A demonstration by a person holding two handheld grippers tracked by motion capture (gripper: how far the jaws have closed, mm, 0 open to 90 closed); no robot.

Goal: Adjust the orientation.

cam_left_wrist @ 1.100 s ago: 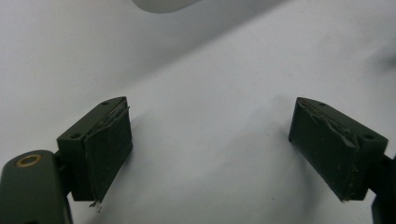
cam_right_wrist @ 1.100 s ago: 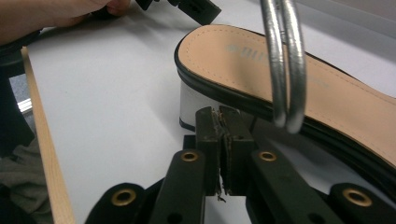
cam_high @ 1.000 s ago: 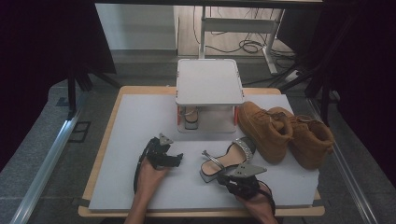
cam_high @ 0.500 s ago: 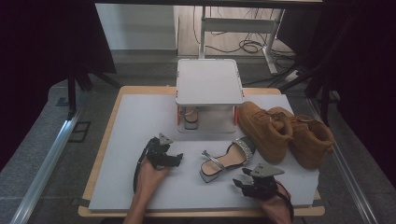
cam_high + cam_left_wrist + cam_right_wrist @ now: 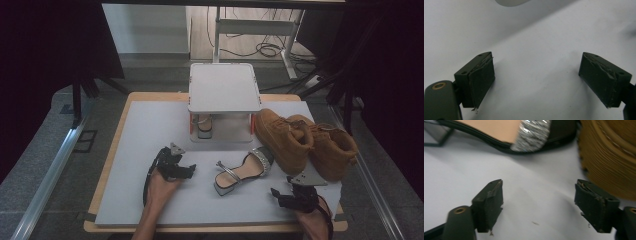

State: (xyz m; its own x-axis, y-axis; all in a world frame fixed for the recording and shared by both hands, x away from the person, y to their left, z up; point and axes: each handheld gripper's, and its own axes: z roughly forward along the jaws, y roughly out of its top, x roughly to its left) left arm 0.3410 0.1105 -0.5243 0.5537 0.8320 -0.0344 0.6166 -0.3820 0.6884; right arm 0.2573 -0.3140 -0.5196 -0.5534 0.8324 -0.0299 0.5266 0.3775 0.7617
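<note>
The right gripper (image 5: pixel 281 192), jaws just opened and empty, sits near the sandal (image 5: pixel 244 171) lying mid-mat beside the boots (image 5: pixel 305 142); the left gripper (image 5: pixel 186 170) rests open; next likely comes a fresh grasp.

Looked like a lab setup: black curtains (image 5: pixel 45 60) on both sides, loose cables (image 5: pixel 260 49) at top, white board (image 5: pixel 150 130) on a table.

Bare mat (image 5: pixel 150 130) lies left of the sandal (image 5: pixel 243 171); boots (image 5: pixel 305 142) crowd the right edge.
</note>
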